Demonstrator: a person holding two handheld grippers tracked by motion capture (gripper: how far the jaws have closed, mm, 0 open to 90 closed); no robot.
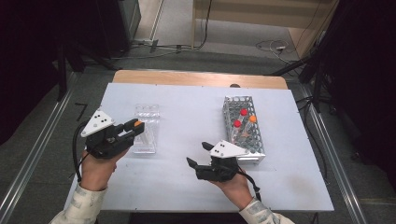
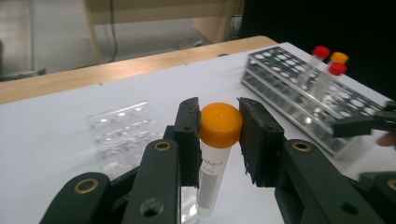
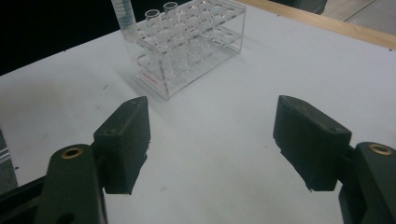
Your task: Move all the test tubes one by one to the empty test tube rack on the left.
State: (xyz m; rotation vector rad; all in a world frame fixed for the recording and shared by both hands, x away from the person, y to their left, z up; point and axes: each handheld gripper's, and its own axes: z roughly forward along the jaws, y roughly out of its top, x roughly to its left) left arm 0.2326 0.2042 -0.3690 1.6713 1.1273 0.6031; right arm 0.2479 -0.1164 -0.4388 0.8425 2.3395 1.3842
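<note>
My left gripper (image 2: 219, 126) is shut on the orange cap of a clear test tube (image 2: 211, 179), which hangs below the jaws above the white table. From above, that left gripper (image 1: 135, 126) sits at the table's left, right over the clear plastic rack (image 1: 145, 128). The right gripper (image 1: 198, 154) lies low at the middle front with its jaws wide open and nothing between them, just left of the metal rack (image 1: 243, 128). In the right gripper view the open right gripper (image 3: 212, 140) faces the clear rack (image 3: 187, 44).
The metal rack holds two red-capped tubes (image 1: 243, 112) and one orange-capped tube (image 1: 252, 119). A tube's clear body (image 3: 123, 14) shows beside the clear rack. The white board (image 1: 187, 112) lies on a wooden table (image 1: 201, 78); cables and dark stands surround it.
</note>
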